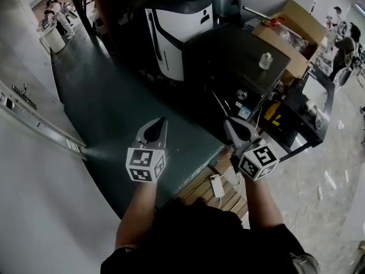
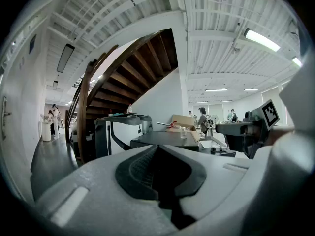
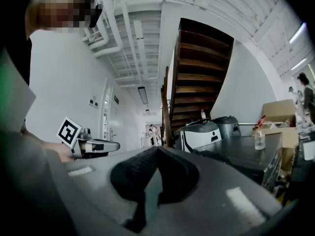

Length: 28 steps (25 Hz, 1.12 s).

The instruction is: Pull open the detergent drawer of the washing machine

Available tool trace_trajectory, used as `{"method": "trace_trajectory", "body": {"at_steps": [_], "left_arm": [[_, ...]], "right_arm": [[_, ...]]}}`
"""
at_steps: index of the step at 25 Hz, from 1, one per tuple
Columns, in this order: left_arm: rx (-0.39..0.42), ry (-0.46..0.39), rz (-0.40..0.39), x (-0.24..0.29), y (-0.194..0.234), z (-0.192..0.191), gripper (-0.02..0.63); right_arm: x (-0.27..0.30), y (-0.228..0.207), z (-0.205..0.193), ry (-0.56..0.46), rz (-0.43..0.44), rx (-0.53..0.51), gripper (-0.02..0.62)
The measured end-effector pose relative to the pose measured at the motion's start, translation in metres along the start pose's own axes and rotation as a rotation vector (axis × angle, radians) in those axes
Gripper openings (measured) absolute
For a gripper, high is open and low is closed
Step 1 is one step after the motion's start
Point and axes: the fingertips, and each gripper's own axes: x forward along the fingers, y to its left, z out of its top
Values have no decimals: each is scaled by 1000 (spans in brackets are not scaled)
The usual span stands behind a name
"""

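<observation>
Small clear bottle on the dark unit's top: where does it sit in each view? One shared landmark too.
Head view: small clear bottle upper right, standing on the dark unit.
Left gripper view: bottle just right of centre, above the jaws.
Right gripper view: bottle far right, mid-height.
Shared landmark: white-and-black appliance, left of the bottle in all three.

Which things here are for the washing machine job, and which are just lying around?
For the job: left gripper, shut and empty; right gripper, shut and empty; dark machine, probably the washer.
Lying about: small bottle on its top; cardboard box; white appliance; power strip.
</observation>
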Motion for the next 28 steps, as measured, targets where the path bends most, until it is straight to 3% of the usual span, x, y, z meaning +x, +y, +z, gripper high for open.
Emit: {"method": "trace_trajectory", "body": {"at_steps": [4, 19, 28], "left_arm": [[-28, 25, 0, 5, -2, -6, 11], [8, 79, 9, 14, -17, -13, 11], [-37, 68, -18, 52, -9, -19, 11]], "right_arm": [[-2, -10, -5, 20, 6, -15, 2], [-17, -23, -21, 62, 19, 29, 2], [16, -46, -36, 114, 41, 59, 2]]}}
